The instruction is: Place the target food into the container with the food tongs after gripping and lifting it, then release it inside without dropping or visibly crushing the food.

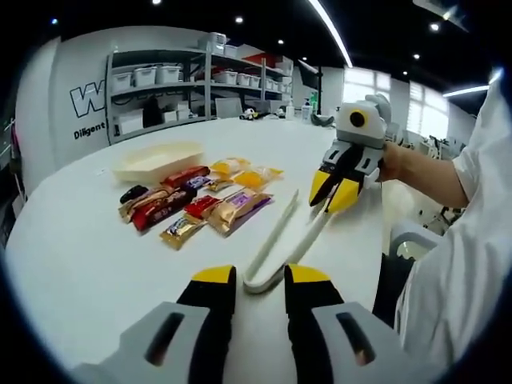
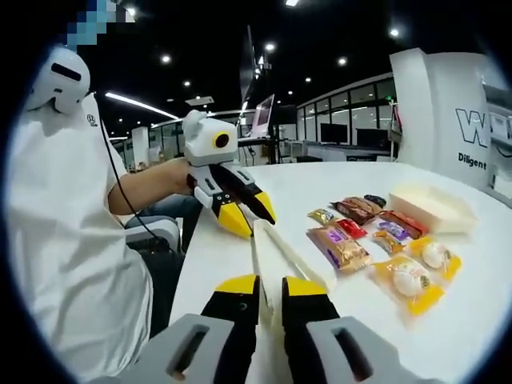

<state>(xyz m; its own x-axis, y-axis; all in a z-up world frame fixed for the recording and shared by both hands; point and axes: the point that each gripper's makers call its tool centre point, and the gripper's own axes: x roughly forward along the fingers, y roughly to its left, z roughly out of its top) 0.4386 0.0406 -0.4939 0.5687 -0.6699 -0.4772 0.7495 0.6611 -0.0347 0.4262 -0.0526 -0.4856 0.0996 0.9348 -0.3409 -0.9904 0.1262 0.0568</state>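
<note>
White tongs (image 1: 276, 240) lying on the table (image 1: 88, 264), arms spread in a relaxed V, pinching nothing. Looped end between the wide-open jaws of the left gripper (image 1: 262, 276). Tip end at the right gripper (image 1: 332, 192), jaws either side of one arm, though impossible to tell whether clamped. Beyond, wrapped snacks (image 1: 200, 200) in loose rows on the table, none lifted, none singled out as the target. Cream tray (image 1: 156, 160) just behind them, apparently with nothing inside. Likely trouble from here: grabbing one arm only, so no squeeze and a twisting tool; gripping too near the loop, so weak, wobbling tips and a dropped packet; squeezing hard on the soft yellow cakes, so crushing
</note>
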